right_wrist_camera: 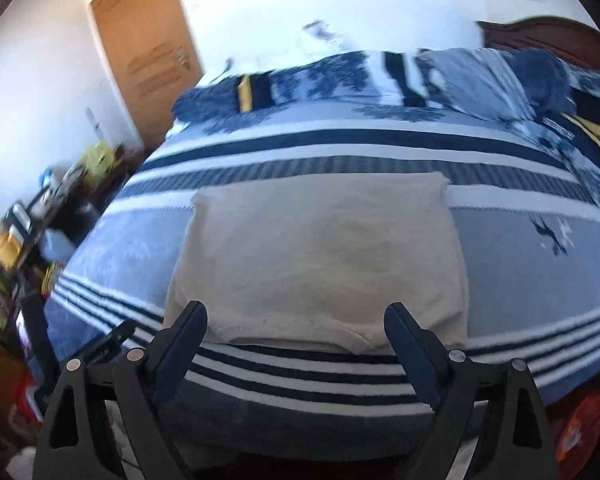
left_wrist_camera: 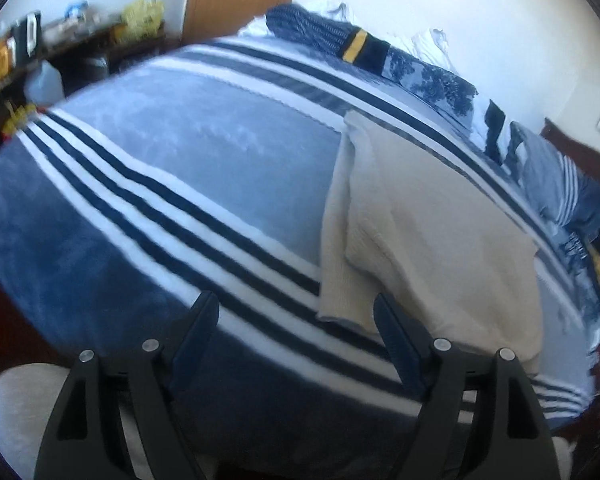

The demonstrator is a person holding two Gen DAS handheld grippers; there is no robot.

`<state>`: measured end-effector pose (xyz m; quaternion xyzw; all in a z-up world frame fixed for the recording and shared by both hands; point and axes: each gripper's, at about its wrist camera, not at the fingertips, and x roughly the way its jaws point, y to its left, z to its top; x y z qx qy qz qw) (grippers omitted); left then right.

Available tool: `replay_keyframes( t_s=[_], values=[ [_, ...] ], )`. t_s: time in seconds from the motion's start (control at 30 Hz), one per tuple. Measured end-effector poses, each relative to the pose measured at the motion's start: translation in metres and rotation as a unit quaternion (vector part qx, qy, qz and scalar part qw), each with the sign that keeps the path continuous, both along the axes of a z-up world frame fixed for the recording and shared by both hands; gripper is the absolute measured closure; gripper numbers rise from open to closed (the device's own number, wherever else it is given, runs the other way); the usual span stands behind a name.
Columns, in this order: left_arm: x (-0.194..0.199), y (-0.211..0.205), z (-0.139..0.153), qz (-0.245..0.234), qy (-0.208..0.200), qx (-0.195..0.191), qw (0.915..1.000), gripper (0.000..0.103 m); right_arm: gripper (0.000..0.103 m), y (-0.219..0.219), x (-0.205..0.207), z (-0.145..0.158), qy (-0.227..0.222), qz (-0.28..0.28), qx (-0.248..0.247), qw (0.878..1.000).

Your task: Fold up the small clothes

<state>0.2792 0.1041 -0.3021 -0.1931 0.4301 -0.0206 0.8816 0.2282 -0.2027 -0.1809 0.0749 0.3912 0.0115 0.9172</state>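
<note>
While both sets of jaws stand wide apart with nothing between them, the left gripper (left_wrist_camera: 296, 320) and right gripper (right_wrist_camera: 296, 330) hang just above the cream sweater (right_wrist_camera: 320, 256). It lies flat on the striped blanket (left_wrist_camera: 160, 200), already a neat soft block, one sleeve tucked over. Folding looks mostly done, though blur hides the edges.

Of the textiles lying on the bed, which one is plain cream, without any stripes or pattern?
The folded cream sweater, lying on the striped blue blanket; the patterned bedding behind is blue and white.
</note>
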Motion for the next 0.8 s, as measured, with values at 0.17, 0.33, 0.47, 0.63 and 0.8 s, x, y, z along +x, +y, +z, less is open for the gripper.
replay_keyframes(
  t_s=[0.17, 0.33, 0.47, 0.63, 0.8],
  values=[
    [0.047, -0.017, -0.008, -0.029, 0.019, -0.013, 0.9993, 0.024, 0.011, 0.007, 0.033, 0.000, 0.000, 0.006, -0.006, 1.000],
    [0.079, -0.031, -0.036, -0.066, 0.066, -0.075, 0.9928, 0.024, 0.012, 0.014, 0.072, -0.011, 0.020, 0.022, -0.003, 1.000],
    [0.085, -0.022, -0.052, -0.053, 0.084, -0.134, 0.9860, 0.024, 0.012, 0.028, 0.103, -0.021, 0.035, 0.051, 0.000, 0.998],
    [0.086, -0.016, -0.052, -0.045, 0.082, -0.166, 0.9816, 0.040, 0.018, 0.051, 0.150, -0.038, 0.070, 0.092, 0.021, 0.993],
    [0.084, -0.016, -0.056, -0.031, 0.086, -0.190, 0.9776, 0.050, 0.020, 0.089, 0.208, -0.067, 0.158, 0.165, 0.065, 0.971]
  ],
)
